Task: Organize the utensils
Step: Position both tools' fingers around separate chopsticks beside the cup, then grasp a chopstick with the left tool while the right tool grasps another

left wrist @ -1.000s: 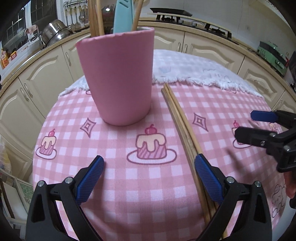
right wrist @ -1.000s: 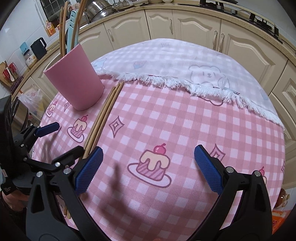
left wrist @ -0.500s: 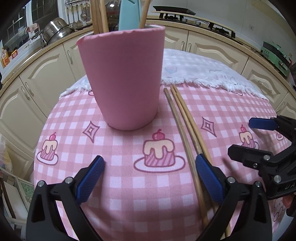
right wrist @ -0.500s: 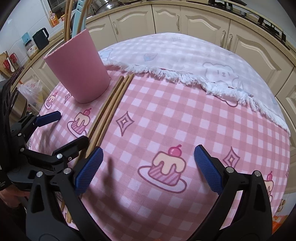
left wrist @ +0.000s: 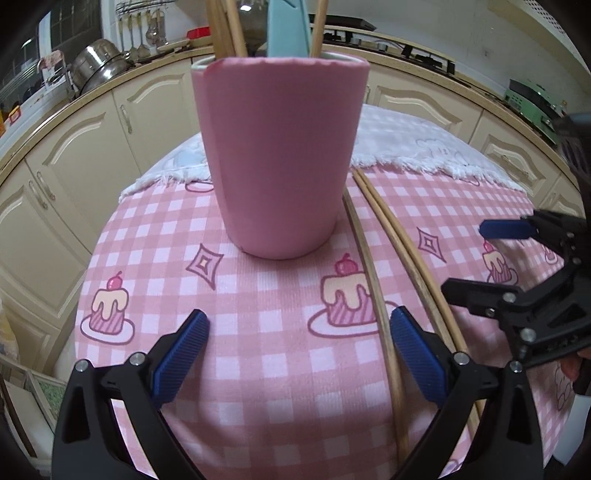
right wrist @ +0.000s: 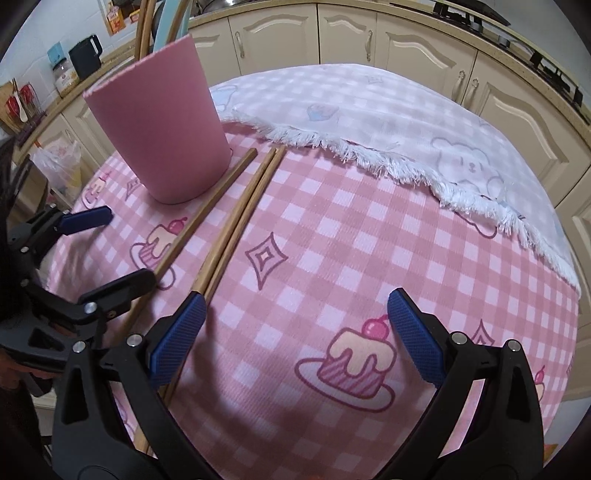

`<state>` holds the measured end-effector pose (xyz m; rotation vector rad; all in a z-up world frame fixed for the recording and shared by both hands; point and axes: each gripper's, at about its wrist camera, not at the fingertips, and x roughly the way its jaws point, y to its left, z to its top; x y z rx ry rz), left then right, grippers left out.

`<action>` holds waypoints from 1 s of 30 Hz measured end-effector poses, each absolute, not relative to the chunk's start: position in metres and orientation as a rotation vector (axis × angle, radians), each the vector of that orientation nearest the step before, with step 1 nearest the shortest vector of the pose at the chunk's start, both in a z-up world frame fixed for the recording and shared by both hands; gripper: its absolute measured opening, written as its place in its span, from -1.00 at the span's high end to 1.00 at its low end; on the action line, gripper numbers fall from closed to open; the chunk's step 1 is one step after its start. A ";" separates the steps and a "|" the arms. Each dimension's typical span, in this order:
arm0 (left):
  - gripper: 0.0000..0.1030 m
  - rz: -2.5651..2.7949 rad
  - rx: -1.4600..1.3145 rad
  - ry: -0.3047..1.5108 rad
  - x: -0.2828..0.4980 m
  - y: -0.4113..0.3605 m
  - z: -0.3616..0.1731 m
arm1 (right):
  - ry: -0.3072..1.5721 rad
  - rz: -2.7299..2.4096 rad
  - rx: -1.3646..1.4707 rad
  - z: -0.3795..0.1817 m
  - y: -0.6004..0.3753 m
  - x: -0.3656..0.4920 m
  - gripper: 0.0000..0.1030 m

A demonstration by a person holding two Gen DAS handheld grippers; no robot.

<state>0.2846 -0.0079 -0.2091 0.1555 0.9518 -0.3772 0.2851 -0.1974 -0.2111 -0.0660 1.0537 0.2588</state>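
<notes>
A pink cup [left wrist: 280,158] stands on the pink checked tablecloth [left wrist: 258,354] and holds wooden chopsticks and a light blue utensil [left wrist: 286,27]. It also shows in the right wrist view [right wrist: 162,133]. Three wooden chopsticks [left wrist: 373,280] lie on the cloth just right of the cup, one apart from a close pair [right wrist: 236,225]. My left gripper [left wrist: 299,350] is open and empty, in front of the cup. My right gripper [right wrist: 295,332] is open and empty, its left finger over the pair's near ends.
A white fringed cloth [right wrist: 388,122] covers the far part of the round table. Cream kitchen cabinets [right wrist: 406,48] curve around behind. Pots [left wrist: 96,70] and hanging ladles sit on the counter at the left. A black kettle [right wrist: 85,55] stands on the counter.
Both grippers have moved forward towards the cup and chopsticks. One chopstick now lies apart from the other two.
</notes>
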 end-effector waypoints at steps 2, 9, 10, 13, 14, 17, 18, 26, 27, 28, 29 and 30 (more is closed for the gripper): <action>-0.89 -0.384 0.155 0.952 0.285 -0.007 -0.209 | 1.056 0.255 -0.063 -0.211 -0.195 0.287 -0.88; -0.89 -0.401 0.149 0.948 0.283 -0.003 -0.209 | 1.058 0.252 -0.056 -0.210 -0.191 0.289 -0.88; -0.89 -0.403 0.149 0.947 0.283 -0.002 -0.209 | 1.060 0.255 -0.056 -0.210 -0.190 0.289 -0.88; -0.89 -0.410 0.146 0.945 0.282 0.000 -0.208 | 1.064 0.262 -0.047 -0.210 -0.188 0.290 -0.88; -0.89 -0.413 0.149 0.944 0.282 0.000 -0.208 | 1.066 0.264 -0.051 -0.210 -0.187 0.290 -0.88; -0.89 -0.419 0.154 0.943 0.281 0.000 -0.208 | 1.070 0.268 -0.061 -0.211 -0.183 0.294 -0.88; -0.89 -0.421 0.155 0.943 0.281 0.000 -0.208 | 1.071 0.267 -0.064 -0.211 -0.181 0.294 -0.88; -0.89 -0.417 0.164 0.945 0.280 -0.001 -0.208 | 1.098 0.251 -0.118 -0.211 -0.173 0.294 -0.88; -0.89 -0.414 0.166 0.946 0.280 -0.002 -0.208 | 1.104 0.251 -0.113 -0.211 -0.173 0.295 -0.88; -0.89 -0.414 0.167 0.947 0.280 -0.002 -0.208 | 1.112 0.250 -0.101 -0.211 -0.173 0.297 -0.88; -0.89 -0.413 0.167 0.948 0.280 -0.002 -0.208 | 1.112 0.245 -0.097 -0.211 -0.173 0.299 -0.88; -0.89 -0.412 0.166 0.949 0.281 -0.002 -0.208 | 1.110 0.242 -0.090 -0.212 -0.172 0.301 -0.88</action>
